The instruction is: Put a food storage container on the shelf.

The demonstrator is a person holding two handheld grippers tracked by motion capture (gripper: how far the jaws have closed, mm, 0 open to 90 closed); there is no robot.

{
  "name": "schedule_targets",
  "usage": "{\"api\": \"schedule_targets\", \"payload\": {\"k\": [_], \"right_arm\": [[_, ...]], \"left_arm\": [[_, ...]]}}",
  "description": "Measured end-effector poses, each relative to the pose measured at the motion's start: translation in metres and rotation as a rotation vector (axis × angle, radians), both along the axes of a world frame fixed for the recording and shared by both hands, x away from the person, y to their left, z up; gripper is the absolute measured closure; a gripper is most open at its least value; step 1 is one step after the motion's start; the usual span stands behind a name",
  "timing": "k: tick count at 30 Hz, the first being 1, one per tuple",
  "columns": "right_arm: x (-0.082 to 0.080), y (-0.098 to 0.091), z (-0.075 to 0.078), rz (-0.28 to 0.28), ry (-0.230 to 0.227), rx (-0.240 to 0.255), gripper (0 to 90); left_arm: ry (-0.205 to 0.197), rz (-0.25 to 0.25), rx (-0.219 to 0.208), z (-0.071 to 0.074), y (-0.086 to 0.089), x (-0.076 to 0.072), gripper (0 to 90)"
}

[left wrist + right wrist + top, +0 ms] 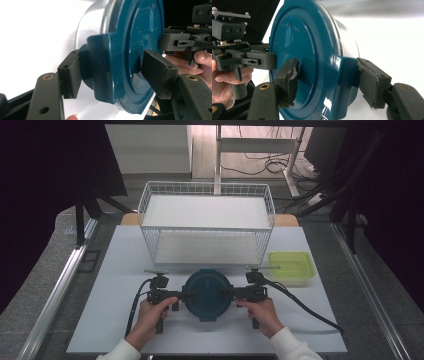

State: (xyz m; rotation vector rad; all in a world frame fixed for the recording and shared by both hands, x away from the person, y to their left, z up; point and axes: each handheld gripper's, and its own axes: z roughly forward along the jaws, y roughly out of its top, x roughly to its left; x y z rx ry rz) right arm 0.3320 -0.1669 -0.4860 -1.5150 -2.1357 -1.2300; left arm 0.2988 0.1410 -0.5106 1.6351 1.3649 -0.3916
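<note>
Both grippers (189, 295) (226, 294) clamp lid (207, 287) edge tabs.

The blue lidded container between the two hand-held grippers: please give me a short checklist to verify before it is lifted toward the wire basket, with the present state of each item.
1. Left hand-held gripper straddles the container's left side tab: ok.
2. Right hand-held gripper straddles the right side tab: ok.
3. Jaws fully clamped on the tabs: cannot tell; they stand close on both sides, but contact is unclear.
4. Blue lid sits flat on the container: ok, as far as visible.
5. Lower shelf of the wire basket free: ok.
6. Green tray out of the path, to the right: ok.
</note>
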Motion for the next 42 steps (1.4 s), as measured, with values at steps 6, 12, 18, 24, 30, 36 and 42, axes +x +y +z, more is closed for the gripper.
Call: {"api": "schedule_targets", "payload": {"k": [6, 12, 18, 24, 30, 36, 42], "right_arm": [[-0.004, -0.002, 0.005, -0.004, -0.044, -0.001, 37.2], [-0.006, -0.004, 0.009, -0.003, -0.061, 0.001, 37.2], [-0.009, -0.005, 0.014, -0.010, -0.086, 0.005, 37.4], [-0.011, -0.008, 0.022, -0.013, -0.114, 0.014, 38.2], [-0.011, -0.006, 0.030, -0.002, -0.148, 0.000, 38.2], [-0.006, -0.004, 0.038, 0.010, -0.162, 0.009, 38.2], [-0.003, -0.004, 0.053, 0.009, -0.195, 0.010, 38.2]], "left_arm": [[-0.025, -0.018, 0.021, 0.004, -0.003, -0.002, 37.5], [-0.044, -0.023, 0.027, 0.008, -0.005, -0.003, 37.4], [-0.061, -0.035, 0.019, 0.013, -0.004, -0.003, 37.8], [-0.089, -0.040, 0.010, 0.020, -0.006, -0.002, 38.1], [-0.104, -0.039, 0.005, 0.025, -0.003, -0.002, 38.1], [-0.129, -0.033, 0.011, 0.037, -0.001, 0.002, 38.4], [-0.154, -0.032, 0.013, 0.051, -0.001, 0.005, 38.4]]}}
